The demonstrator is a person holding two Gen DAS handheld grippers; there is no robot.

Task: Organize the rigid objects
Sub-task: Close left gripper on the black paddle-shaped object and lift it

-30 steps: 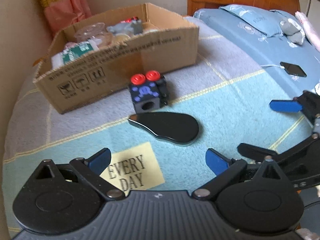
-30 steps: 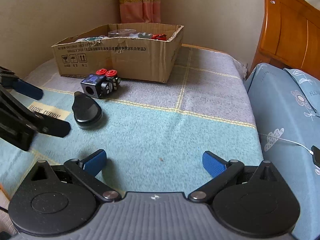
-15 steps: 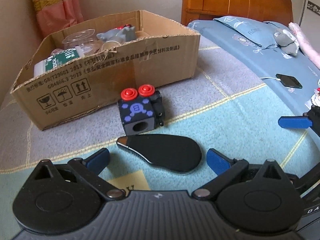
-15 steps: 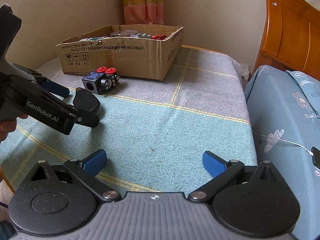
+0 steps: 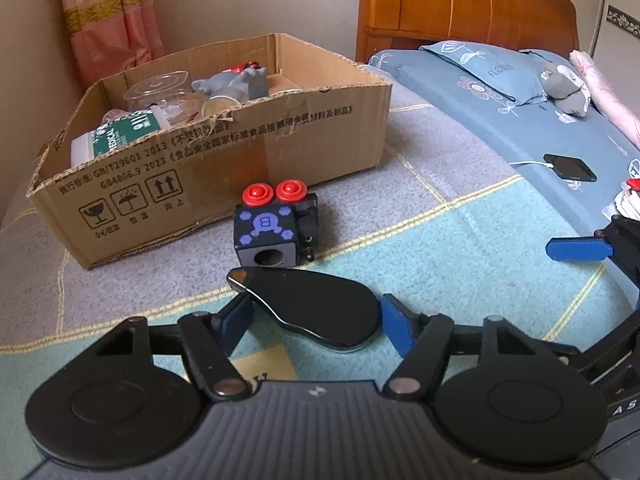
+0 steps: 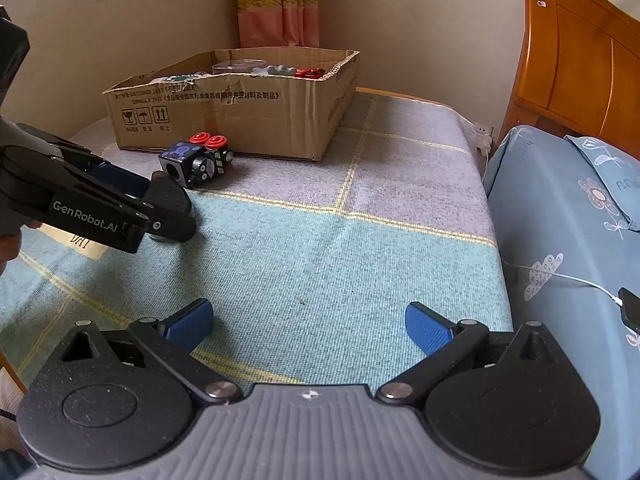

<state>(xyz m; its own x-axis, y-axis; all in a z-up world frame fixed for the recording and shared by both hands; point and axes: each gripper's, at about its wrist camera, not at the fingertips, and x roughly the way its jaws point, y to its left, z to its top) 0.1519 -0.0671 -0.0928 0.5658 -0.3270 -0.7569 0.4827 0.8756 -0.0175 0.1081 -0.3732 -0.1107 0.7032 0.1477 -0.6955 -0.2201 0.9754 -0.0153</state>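
A wooden headboard [image 5: 460, 4] is standing far right, behind a blue floral pillow [image 5: 488, 68]. A black phone [image 5: 570, 167] is lying on the blue sheet, charging. A striped curtain [image 6: 278, 2] is hanging far left.

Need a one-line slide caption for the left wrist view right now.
Left gripper closing around the flat black teardrop object on the blanket, near the cube toy and cardboard box.

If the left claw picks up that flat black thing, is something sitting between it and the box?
Yes. The black cube toy with two red buttons sits on the blanket right between the flat black piece and the cardboard box. The left gripper has its pads either side of the piece, so nothing blocks the grab.
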